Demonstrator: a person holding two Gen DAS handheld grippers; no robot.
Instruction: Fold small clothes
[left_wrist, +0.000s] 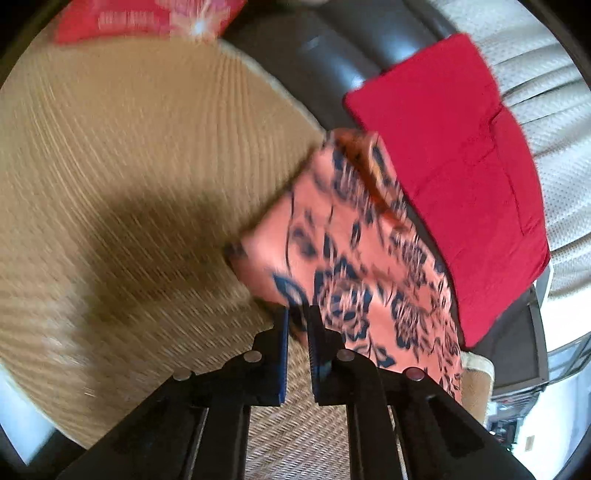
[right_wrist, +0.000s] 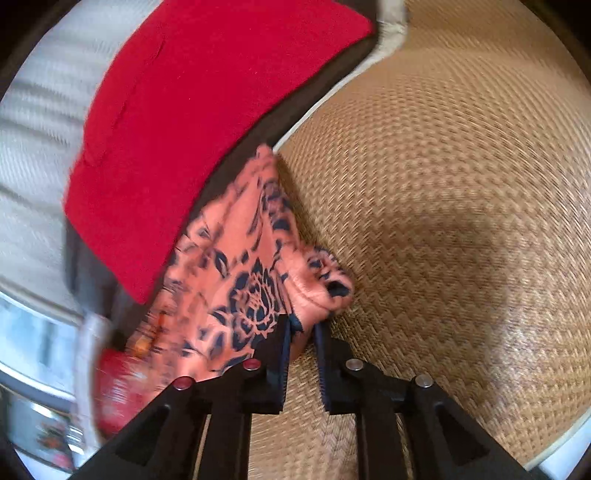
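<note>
An orange garment with a dark blue floral print (left_wrist: 354, 258) hangs over the woven mat (left_wrist: 129, 166), held up at two points. My left gripper (left_wrist: 298, 314) is shut on its lower edge. In the right wrist view the same orange floral garment (right_wrist: 251, 266) is pinched at another edge by my right gripper (right_wrist: 302, 323), also shut on it. Both views are blurred by motion. The cloth drapes between the grippers and its far end reaches the mat's edge.
A folded red cloth (left_wrist: 454, 166) lies on a dark surface beside the mat; it also shows in the right wrist view (right_wrist: 192, 118). White textured fabric (left_wrist: 546, 122) lies beyond it. A red patterned item (left_wrist: 147, 18) sits at the mat's far side.
</note>
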